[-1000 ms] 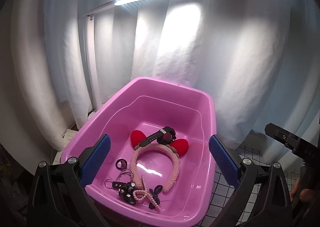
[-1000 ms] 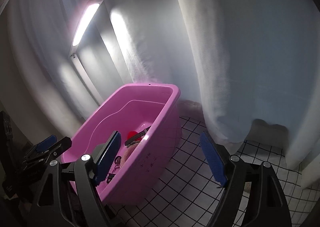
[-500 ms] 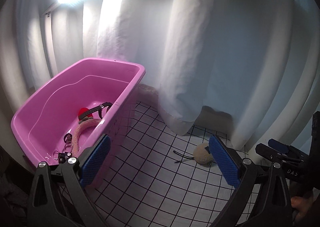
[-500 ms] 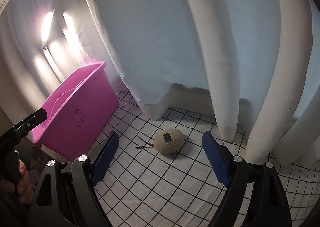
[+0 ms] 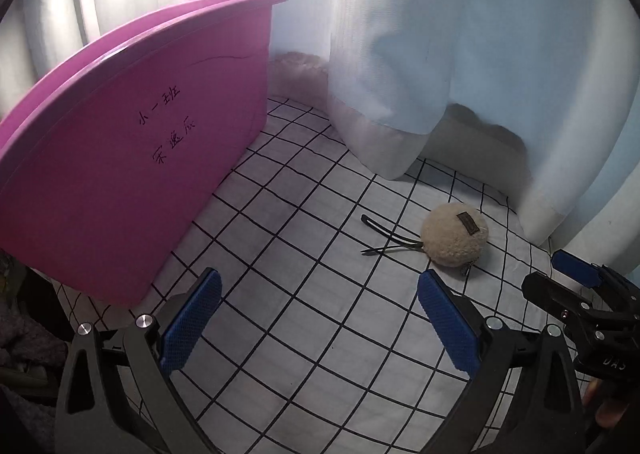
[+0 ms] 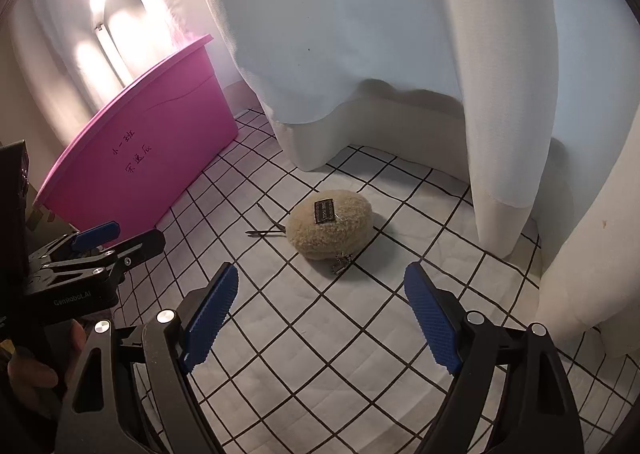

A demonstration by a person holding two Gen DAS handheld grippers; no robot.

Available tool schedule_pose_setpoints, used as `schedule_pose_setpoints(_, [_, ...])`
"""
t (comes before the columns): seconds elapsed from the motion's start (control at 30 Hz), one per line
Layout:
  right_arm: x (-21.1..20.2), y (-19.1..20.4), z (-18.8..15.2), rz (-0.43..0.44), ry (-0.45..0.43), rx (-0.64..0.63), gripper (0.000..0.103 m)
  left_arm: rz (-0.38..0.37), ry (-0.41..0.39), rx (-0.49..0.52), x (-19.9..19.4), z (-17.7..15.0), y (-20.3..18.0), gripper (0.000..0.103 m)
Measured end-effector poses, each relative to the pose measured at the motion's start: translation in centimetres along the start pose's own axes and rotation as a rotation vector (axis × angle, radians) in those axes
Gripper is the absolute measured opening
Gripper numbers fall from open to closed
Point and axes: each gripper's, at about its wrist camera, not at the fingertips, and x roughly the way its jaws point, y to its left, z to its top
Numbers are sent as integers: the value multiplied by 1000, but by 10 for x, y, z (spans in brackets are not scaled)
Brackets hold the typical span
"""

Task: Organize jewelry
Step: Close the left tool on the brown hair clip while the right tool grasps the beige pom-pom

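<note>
Hovering wide and empty, left gripper (image 5: 320,324) and right gripper (image 6: 322,316) frame a fluffy pouch (image 6: 330,223) mid-frame; pink tub (image 5: 132,157) sits upper left.

A bright pink plastic tub (image 5: 132,157) carries black handwritten characters on its side. The cloth (image 5: 320,334) covering the desk is white with a grid of thin black lines. On it lies a beige fuzzy pouch (image 6: 330,223) with a small black label, a black cord and a silvery metal clasp. White curtains (image 6: 360,33) hang behind, tinted pale blue in places. Each hand-held gripper, left (image 5: 320,328) and right (image 6: 322,320), is black with blue textured pads and silver screws.
</note>
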Motion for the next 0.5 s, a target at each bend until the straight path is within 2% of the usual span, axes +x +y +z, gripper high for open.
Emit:
schedule_pose_setpoints(0.27, [52, 2, 2, -59, -17, -12, 81, -10, -21, 39, 50, -1, 0, 97])
schedule_pose_setpoints(0.5, [71, 4, 1, -102, -20, -31, 81, -12, -25, 75, 73, -5, -6, 97])
